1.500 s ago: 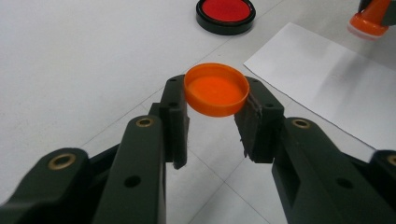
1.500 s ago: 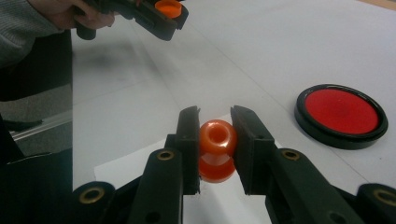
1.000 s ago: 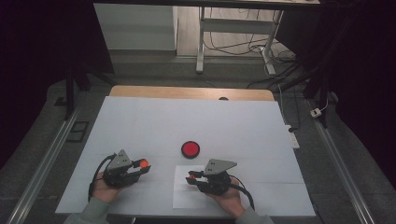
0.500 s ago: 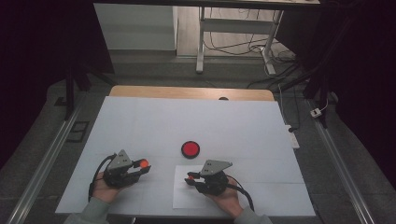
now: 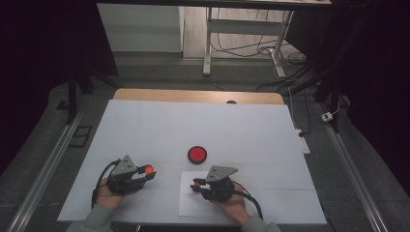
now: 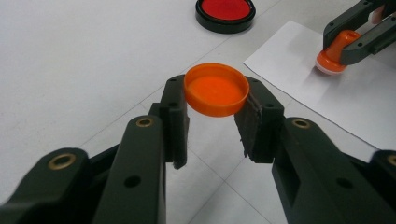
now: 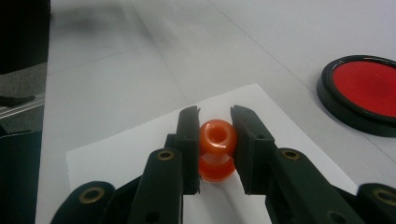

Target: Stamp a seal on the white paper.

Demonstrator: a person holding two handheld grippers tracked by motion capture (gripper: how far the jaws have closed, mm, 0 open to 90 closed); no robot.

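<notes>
The surface (image 5: 145,130) is a wooden table covered almost entirely by a large white sheet with faint fold lines, a strip of bare wood showing along its far edge. A round black-rimmed red ink pad (image 5: 197,154) lies directly on the white cover near the middle, toward the near side. Just nearer than the pad, a small white sheet of paper (image 5: 189,205) lies flat by the near edge, close to the pad but apart from it.

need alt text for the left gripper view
The left gripper holds an orange cap, open side up, between its two black jaws above a white table. Farther off, the right gripper presses an orange stamp onto a paper sheet, beside a red ink pad.
</notes>
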